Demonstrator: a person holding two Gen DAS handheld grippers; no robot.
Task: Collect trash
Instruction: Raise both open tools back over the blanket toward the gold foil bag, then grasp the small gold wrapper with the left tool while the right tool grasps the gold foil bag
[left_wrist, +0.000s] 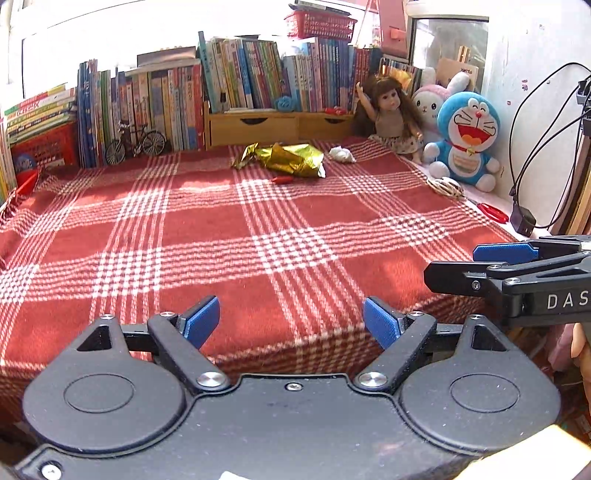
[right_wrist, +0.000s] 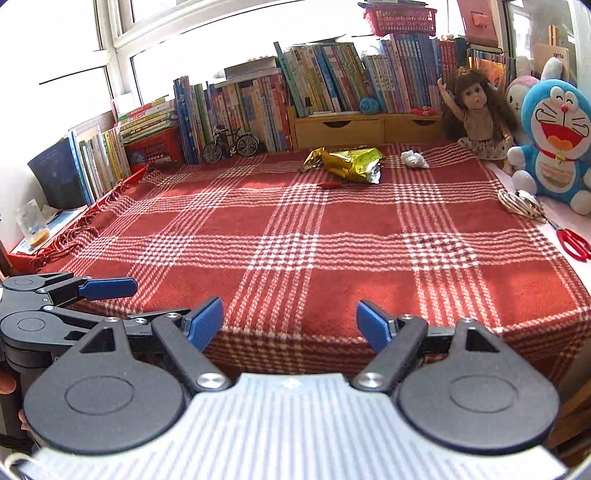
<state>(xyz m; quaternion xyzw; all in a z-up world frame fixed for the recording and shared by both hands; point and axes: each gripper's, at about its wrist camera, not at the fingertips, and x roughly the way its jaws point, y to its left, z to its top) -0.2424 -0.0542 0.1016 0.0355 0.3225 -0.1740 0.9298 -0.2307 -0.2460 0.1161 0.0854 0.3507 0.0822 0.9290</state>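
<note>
I am holding the left gripper (left_wrist: 291, 321) wide apart over the near edge of the surface (left_wrist: 258, 240), nothing between its blue pads (left_wrist: 201, 321). The right gripper (right_wrist: 290, 325) is standing just as wide and is carrying nothing either. The trash is lying well ahead, near the far edge: a crumpled gold wrapper (left_wrist: 291, 158), a small red scrap (left_wrist: 282, 180) just in front of it, and a white paper wad (left_wrist: 341, 154) beside it toward the doll (left_wrist: 391, 114). Books (left_wrist: 236, 74) are lining the back.
</note>
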